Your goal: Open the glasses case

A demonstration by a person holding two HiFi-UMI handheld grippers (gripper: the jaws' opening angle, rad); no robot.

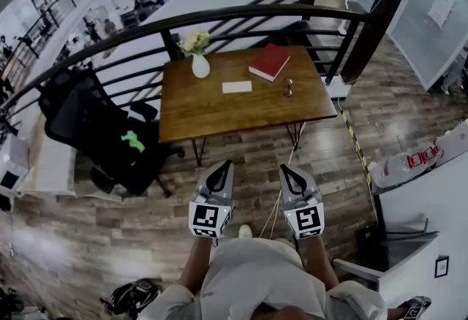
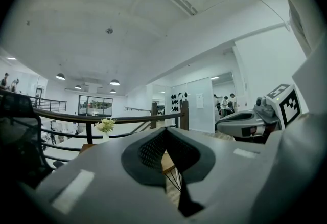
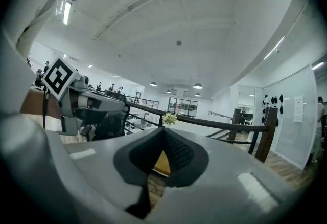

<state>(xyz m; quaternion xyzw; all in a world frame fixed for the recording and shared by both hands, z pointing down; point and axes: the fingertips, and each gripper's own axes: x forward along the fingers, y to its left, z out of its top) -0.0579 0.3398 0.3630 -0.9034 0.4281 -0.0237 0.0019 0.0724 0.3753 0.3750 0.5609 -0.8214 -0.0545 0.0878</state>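
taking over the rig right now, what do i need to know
Left gripper: shut, empty, held over the floor short of the table.
Right gripper: shut, empty, alongside it.
Flat white rectangular case, likely the glasses case, lies on the brown wooden table, between the white vase of flowers and the pair of glasses.
Done: nothing.
Left: reach the table, open the case.
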